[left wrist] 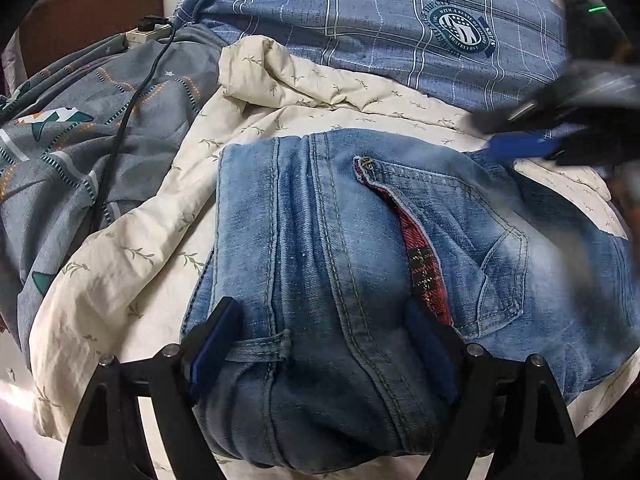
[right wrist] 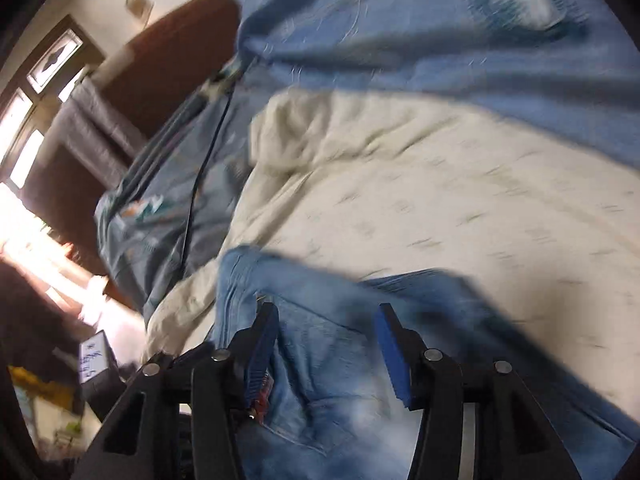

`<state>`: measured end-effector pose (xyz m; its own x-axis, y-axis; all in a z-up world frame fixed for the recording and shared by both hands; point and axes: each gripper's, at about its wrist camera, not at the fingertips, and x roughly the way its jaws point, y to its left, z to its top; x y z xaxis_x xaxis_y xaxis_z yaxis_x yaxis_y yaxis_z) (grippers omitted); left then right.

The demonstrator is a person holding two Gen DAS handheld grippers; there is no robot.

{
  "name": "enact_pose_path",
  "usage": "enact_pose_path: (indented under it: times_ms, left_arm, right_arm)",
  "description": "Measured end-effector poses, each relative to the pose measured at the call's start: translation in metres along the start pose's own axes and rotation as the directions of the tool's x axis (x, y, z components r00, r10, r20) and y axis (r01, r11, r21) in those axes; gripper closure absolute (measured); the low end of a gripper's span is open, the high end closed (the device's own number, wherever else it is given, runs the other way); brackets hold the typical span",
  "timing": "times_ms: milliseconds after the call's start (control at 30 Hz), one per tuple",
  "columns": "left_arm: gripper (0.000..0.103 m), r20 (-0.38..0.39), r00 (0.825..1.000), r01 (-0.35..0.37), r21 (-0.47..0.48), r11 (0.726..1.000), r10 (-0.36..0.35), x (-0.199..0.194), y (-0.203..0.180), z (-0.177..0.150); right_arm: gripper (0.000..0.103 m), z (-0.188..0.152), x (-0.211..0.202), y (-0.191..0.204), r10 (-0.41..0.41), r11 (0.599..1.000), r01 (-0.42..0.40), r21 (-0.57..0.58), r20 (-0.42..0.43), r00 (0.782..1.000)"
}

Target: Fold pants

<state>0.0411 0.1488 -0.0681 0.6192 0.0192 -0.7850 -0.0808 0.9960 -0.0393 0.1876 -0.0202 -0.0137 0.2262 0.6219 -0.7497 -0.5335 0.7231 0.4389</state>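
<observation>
Light blue jeans (left wrist: 320, 240) lie folded in a compact bundle on a cream leaf-print quilt (left wrist: 120, 264), with a pocket lined in red plaid (left wrist: 420, 260) facing up. My left gripper (left wrist: 324, 344) is open, its two blue pads straddling the near end of the bundle by the belt loop. My right gripper (right wrist: 324, 344) is open and hovers over the jeans (right wrist: 320, 360); its view is blurred by motion. The right gripper also shows at the far right of the left wrist view (left wrist: 520, 148), above the far right edge of the jeans.
A blue plaid duvet (left wrist: 400, 20) lies bunched at the back of the bed. A grey patterned blanket (left wrist: 80, 140) lies at the left with a black cable (left wrist: 132, 108) and a power strip (left wrist: 148, 32) on it. A brown headboard (left wrist: 92, 4) stands behind.
</observation>
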Motion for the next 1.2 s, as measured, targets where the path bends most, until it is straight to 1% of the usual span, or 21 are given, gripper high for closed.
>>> enact_pose_path:
  times_ms: [67,133,200,267,300,333,367,400,433,500,600,667,733,833,933,967,1000,1033,1133,1167,1200]
  left_arm:
    - [0.017,0.001,1.0,0.001,0.002,1.0,-0.001,0.0,0.0,0.0]
    - [0.017,0.004,1.0,0.01,-0.004,1.0,-0.01,-0.001,0.002,0.0]
    - [0.017,0.005,1.0,0.014,-0.004,1.0,-0.014,-0.001,0.003,-0.001]
    - [0.017,0.006,1.0,0.013,-0.006,1.0,-0.013,-0.002,0.003,-0.001]
    - [0.017,0.006,1.0,0.012,-0.006,1.0,-0.011,-0.002,0.003,-0.001]
    - [0.017,0.006,1.0,0.01,-0.008,1.0,-0.01,-0.002,0.002,-0.001]
    - [0.017,0.006,1.0,0.011,-0.01,1.0,-0.011,-0.001,0.002,0.0]
    - [0.017,0.009,1.0,0.014,-0.011,1.0,-0.014,-0.002,0.002,0.0]
    - [0.017,0.01,1.0,0.01,-0.007,1.0,-0.01,-0.002,0.001,0.0]
    - [0.017,0.019,1.0,0.013,-0.011,1.0,-0.013,-0.003,0.002,-0.001]
    - [0.017,0.022,1.0,0.007,-0.017,1.0,-0.007,-0.005,0.001,-0.002]
    - [0.017,0.024,1.0,-0.004,-0.024,1.0,0.004,-0.005,-0.001,-0.002]
    - [0.017,0.026,1.0,-0.012,-0.027,1.0,0.013,-0.006,-0.001,-0.002]
    - [0.017,0.047,0.999,-0.018,-0.029,0.999,0.02,-0.01,-0.002,-0.002]
    - [0.017,0.076,0.997,-0.021,-0.03,0.999,0.023,-0.014,-0.002,-0.003]
    - [0.017,0.085,0.996,-0.022,-0.03,0.999,0.024,-0.016,-0.002,-0.003]
    - [0.017,0.097,0.995,-0.021,-0.035,0.999,0.025,-0.018,-0.001,-0.002]
    - [0.017,0.108,0.994,-0.019,-0.039,0.999,0.023,-0.02,0.0,-0.002]
    - [0.017,0.13,0.991,-0.017,-0.043,0.999,0.022,-0.023,-0.001,0.0]
    - [0.017,0.141,0.99,-0.013,-0.04,0.999,0.018,-0.024,-0.002,0.001]
    - [0.017,0.154,0.988,-0.007,-0.026,1.0,0.011,-0.026,-0.006,0.002]
  right_arm:
    - [0.05,0.002,0.05,-0.022,-0.066,0.994,0.075,0.08,-0.118,0.991]
    - [0.051,0.004,0.049,-0.031,-0.022,0.989,0.028,0.146,-0.043,0.999]
    - [0.051,0.005,0.036,-0.029,0.022,0.981,-0.019,0.191,-0.015,1.0]
    - [0.051,0.005,0.018,-0.018,0.043,0.983,-0.048,0.175,0.033,0.999]
    - [0.051,0.004,0.014,-0.013,0.083,0.981,-0.091,0.172,0.056,0.995]
    - [0.045,0.004,0.017,-0.012,0.108,0.976,-0.117,0.182,0.058,0.992]
    - [0.039,0.003,0.031,-0.014,0.09,0.976,-0.092,0.197,0.017,0.996]
    - [0.039,0.001,0.047,-0.018,0.036,0.978,-0.028,0.204,-0.04,0.999]
    - [0.044,-0.006,0.054,-0.028,-0.01,0.972,0.022,0.235,-0.053,0.999]
    - [0.044,-0.013,0.033,-0.034,0.04,0.954,-0.047,0.297,0.03,0.999]
    - [0.044,-0.035,-0.026,-0.036,0.063,0.95,-0.106,0.294,0.154,0.986]
    - [0.042,-0.06,-0.077,-0.041,0.06,0.95,-0.119,0.289,0.207,0.977]
    - [0.038,-0.09,-0.116,-0.062,0.032,0.935,-0.114,0.337,0.238,0.971]
    - [0.038,-0.13,-0.142,-0.112,0.017,0.889,-0.119,0.442,0.228,0.974]
    - [0.039,-0.154,-0.138,-0.182,-0.092,0.834,-0.022,0.551,0.179,0.98]
    - [0.045,-0.159,-0.138,-0.206,-0.089,0.796,-0.054,0.603,0.204,0.975]
    - [0.045,-0.162,-0.143,-0.219,-0.049,0.765,-0.138,0.629,0.27,0.961]
    - [0.044,-0.161,-0.151,-0.222,-0.05,0.759,-0.156,0.632,0.296,0.954]
    - [0.04,-0.162,-0.175,-0.21,-0.028,0.792,-0.221,0.57,0.395,0.918]
    - [0.034,-0.164,-0.178,-0.208,-0.046,0.801,-0.211,0.56,0.409,0.911]
    - [0.032,-0.164,-0.175,-0.21,-0.102,0.805,-0.143,0.576,0.371,0.923]
